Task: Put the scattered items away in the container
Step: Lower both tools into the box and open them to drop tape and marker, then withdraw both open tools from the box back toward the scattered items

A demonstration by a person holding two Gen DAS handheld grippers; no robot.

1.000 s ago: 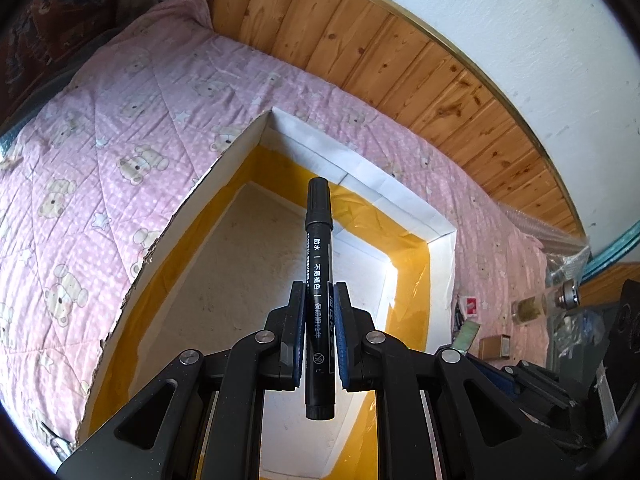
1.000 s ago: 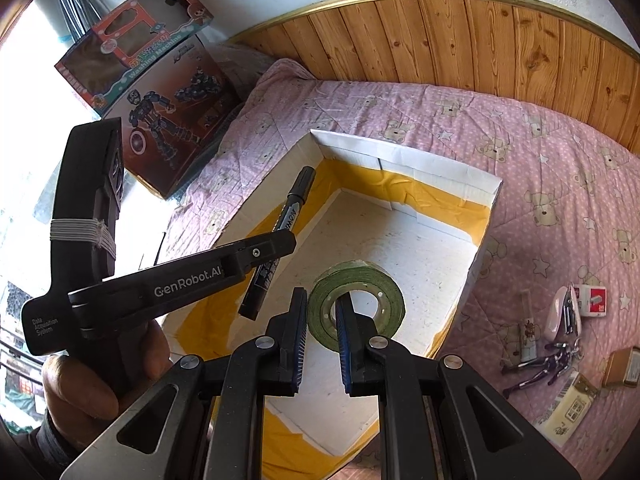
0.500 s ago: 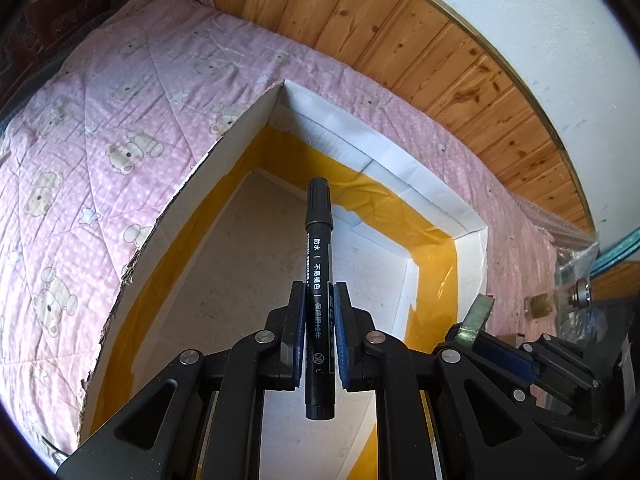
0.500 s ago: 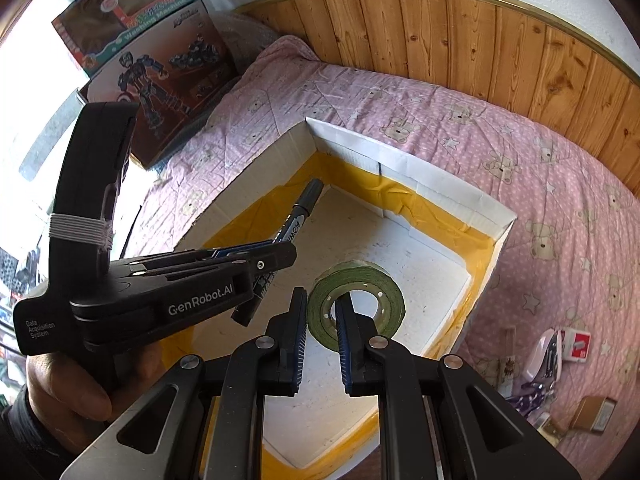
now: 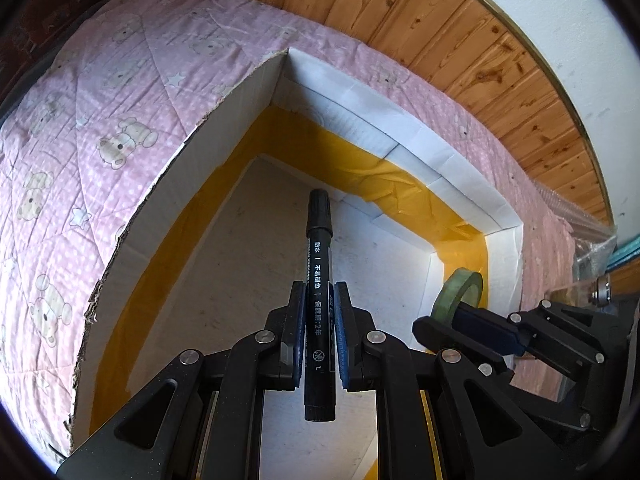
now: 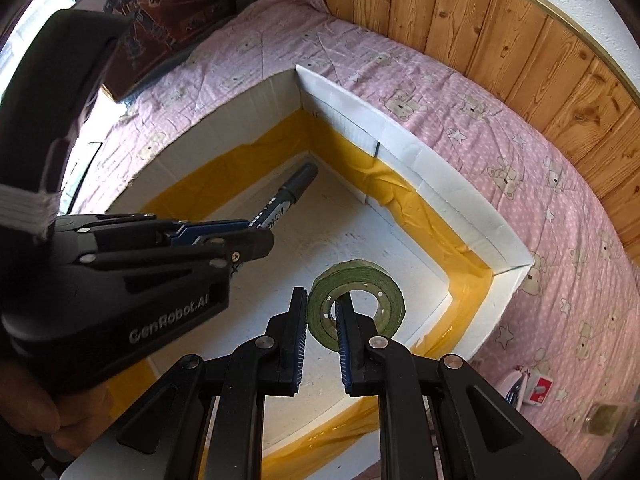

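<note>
A matt white cardboard box [image 5: 224, 128] with rough torn edges was lined with glossy, wrinkled yellow tape [image 5: 400, 184]. Around the box, soft quilted pink cloth of a bedspread [image 6: 460, 108] was seen. Behind it, varnished knotty wood panelling [image 6: 500, 40] was shown. Smooth black plastic formed the marker [image 5: 319, 280].

The white cardboard box [image 5: 224, 128] lies open at the top, its pale floor [image 6: 340, 224] bare toward the far corner. Its upright walls [image 6: 420, 152] fence the sides. Inside, the left hand-held gripper [image 6: 240, 246] with its black marker [image 5: 318, 280] fills the left half; the right hand-held gripper [image 6: 322, 312] and its green tape roll [image 6: 356, 304] fill the near right. Only a narrow gap separates them. Pink quilt [image 5: 100, 120] around the box lies flat.
</note>
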